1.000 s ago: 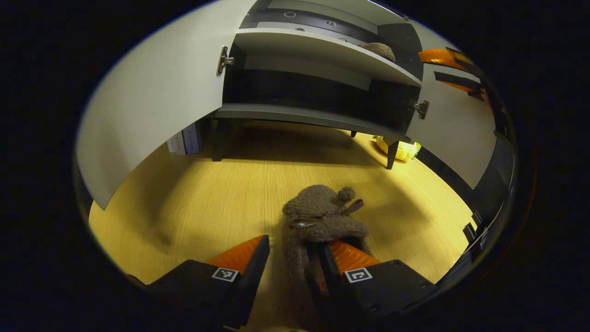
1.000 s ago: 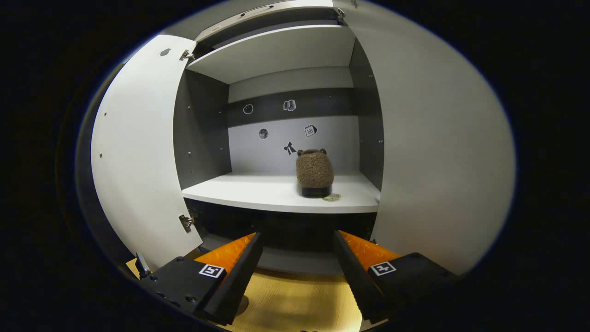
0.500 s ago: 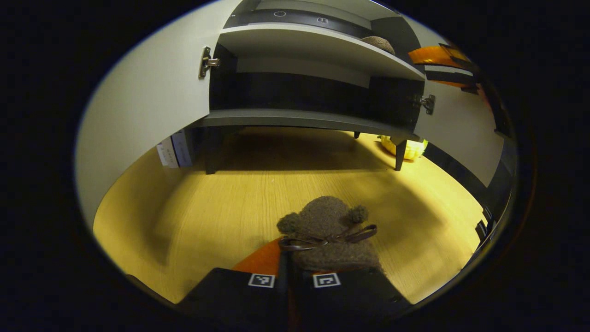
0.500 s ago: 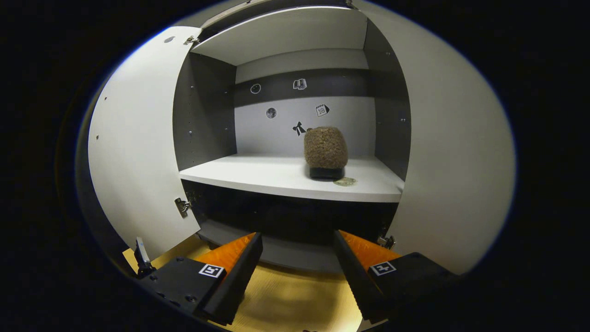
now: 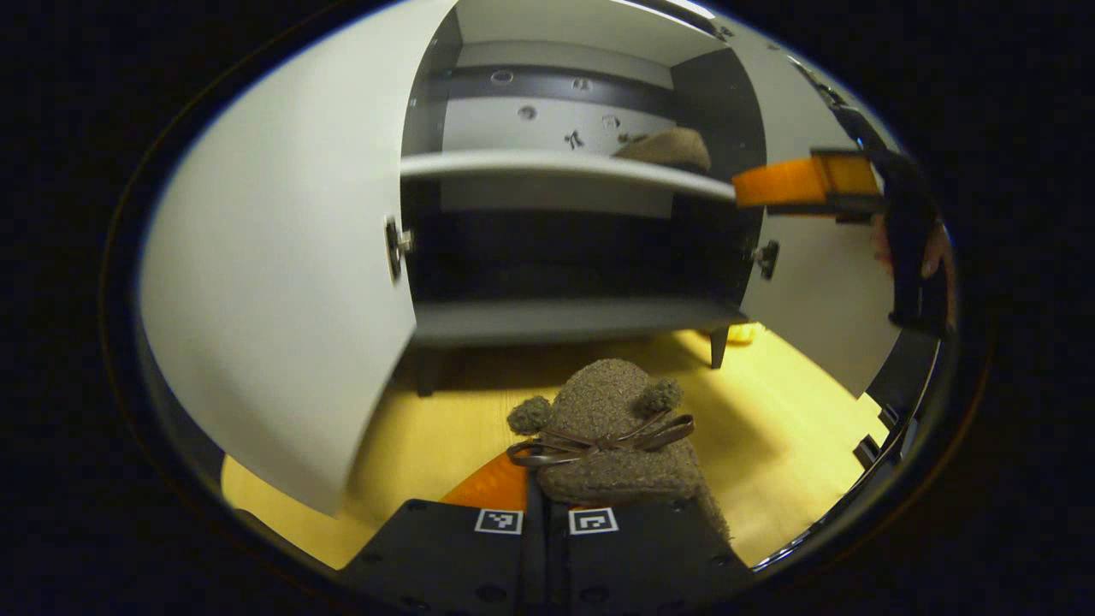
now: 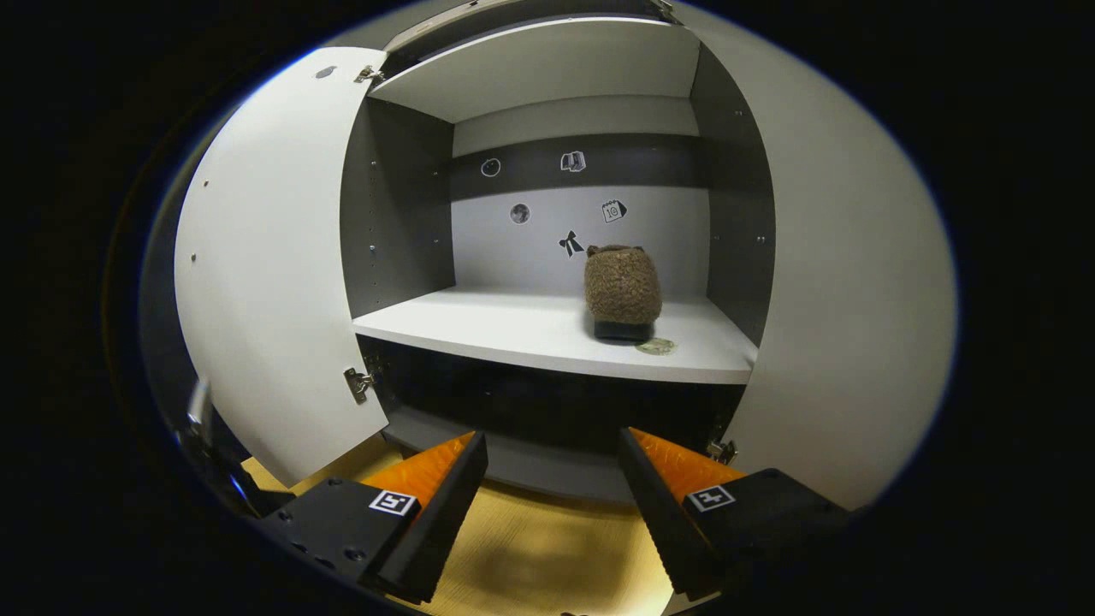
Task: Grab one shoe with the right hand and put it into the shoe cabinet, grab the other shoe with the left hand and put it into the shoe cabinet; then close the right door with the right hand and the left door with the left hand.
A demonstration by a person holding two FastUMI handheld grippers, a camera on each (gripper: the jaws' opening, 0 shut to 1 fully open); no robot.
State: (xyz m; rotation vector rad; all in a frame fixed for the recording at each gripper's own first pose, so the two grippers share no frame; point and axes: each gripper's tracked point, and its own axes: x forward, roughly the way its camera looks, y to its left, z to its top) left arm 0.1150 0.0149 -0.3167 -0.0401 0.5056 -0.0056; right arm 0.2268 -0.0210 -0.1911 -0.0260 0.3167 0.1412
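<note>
One shoe (image 6: 623,295) sat shelved; left tongs (image 5: 546,522) clamped the second shoe (image 5: 609,432), right tongs (image 6: 552,505) gaped, doors unclosed.

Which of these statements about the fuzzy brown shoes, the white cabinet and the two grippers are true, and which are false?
1. One fuzzy brown shoe stands on the white cabinet shelf. True.
2. The right gripper is shut on a shoe. False: it is open and holds nothing.
3. The left gripper is shut on the second fuzzy brown shoe with a ribbon bow. True.
4. Both white cabinet doors are closed. False: the left door and the right door are open.
5. The second shoe is already inside the cabinet. False: it is over the wooden floor.
</note>
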